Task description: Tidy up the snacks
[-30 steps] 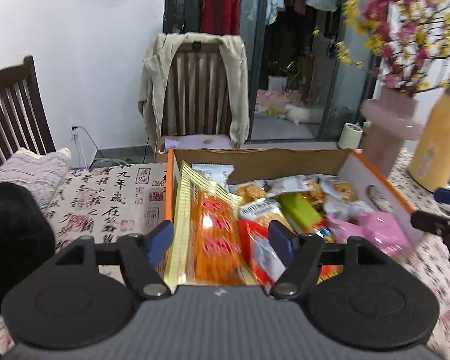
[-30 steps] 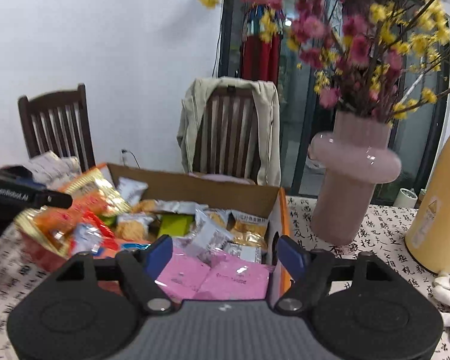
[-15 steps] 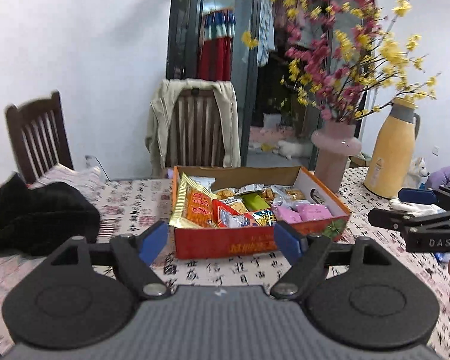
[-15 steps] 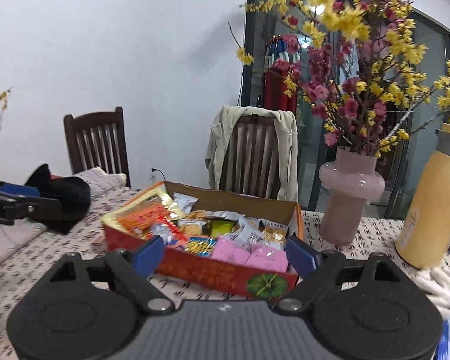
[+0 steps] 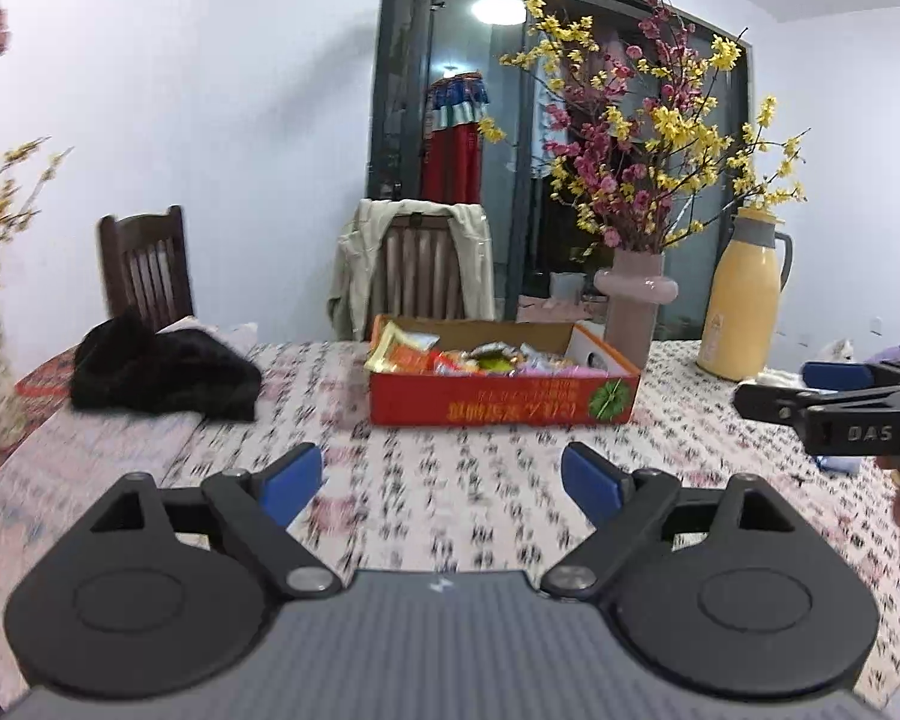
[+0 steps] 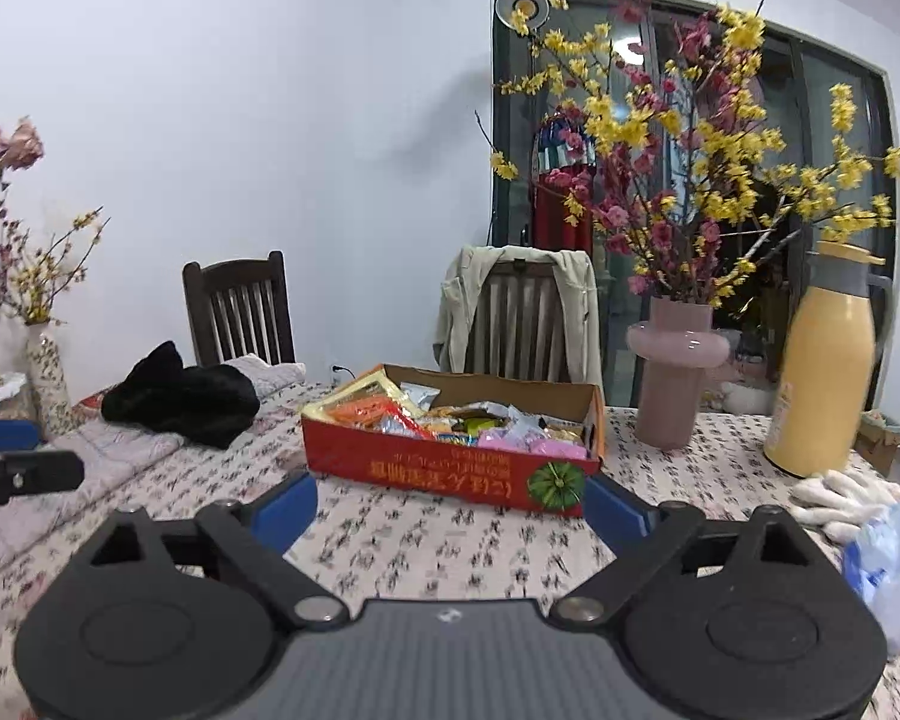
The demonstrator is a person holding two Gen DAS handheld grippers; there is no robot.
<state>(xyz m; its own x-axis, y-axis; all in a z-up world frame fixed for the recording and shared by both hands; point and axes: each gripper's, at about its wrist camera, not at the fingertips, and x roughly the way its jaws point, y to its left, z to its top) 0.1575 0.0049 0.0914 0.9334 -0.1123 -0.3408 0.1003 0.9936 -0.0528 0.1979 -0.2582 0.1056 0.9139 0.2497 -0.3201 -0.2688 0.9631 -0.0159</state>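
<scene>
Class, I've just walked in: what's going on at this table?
A person holds a gripper in each hand over a patterned table. The red snack box, full of packets, sits untouched near a pink vase and a yellow flask. The left gripper and right gripper are empty, jaws open and just widened, both short of the box.

Both wrist cameras look forward and slightly down across the worktop (image 5: 438, 504), set back from the box (image 5: 504, 402). The left view faces it head-on; the right view sits further right, seeing it at an angle. Both share the box, vase (image 6: 675, 381), flask (image 6: 822, 372) and chairs.
</scene>
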